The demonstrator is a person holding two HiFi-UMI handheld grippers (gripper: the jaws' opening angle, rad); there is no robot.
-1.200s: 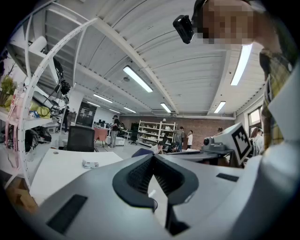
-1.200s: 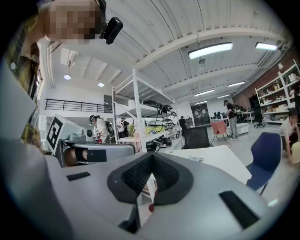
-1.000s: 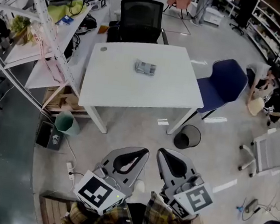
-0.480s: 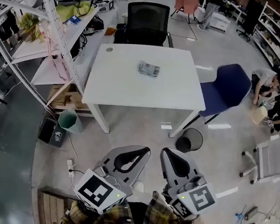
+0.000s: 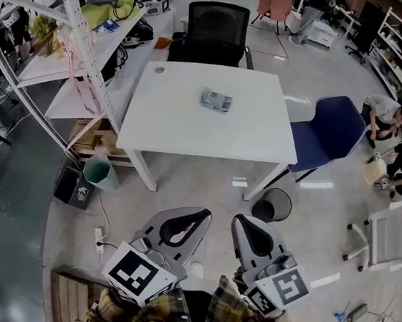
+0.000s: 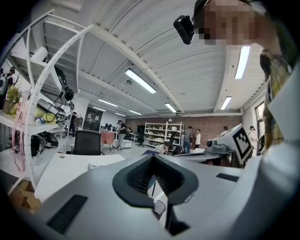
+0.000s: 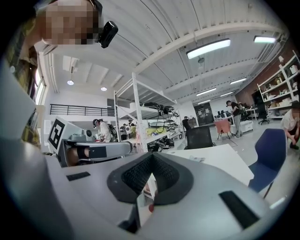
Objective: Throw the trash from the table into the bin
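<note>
Crumpled grey trash (image 5: 216,100) on white table (image 5: 176,128), upper centre
Flattish streaked wad; left gripper (image 5: 202,215) and right gripper (image 5: 240,222) jaws together, empty

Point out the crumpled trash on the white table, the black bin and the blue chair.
crumpled trash (image 5: 216,100), head view, on its middle.
black bin (image 5: 261,211), head view, on its near outer wall.
blue chair (image 5: 325,131), head view, on the seat.
</note>
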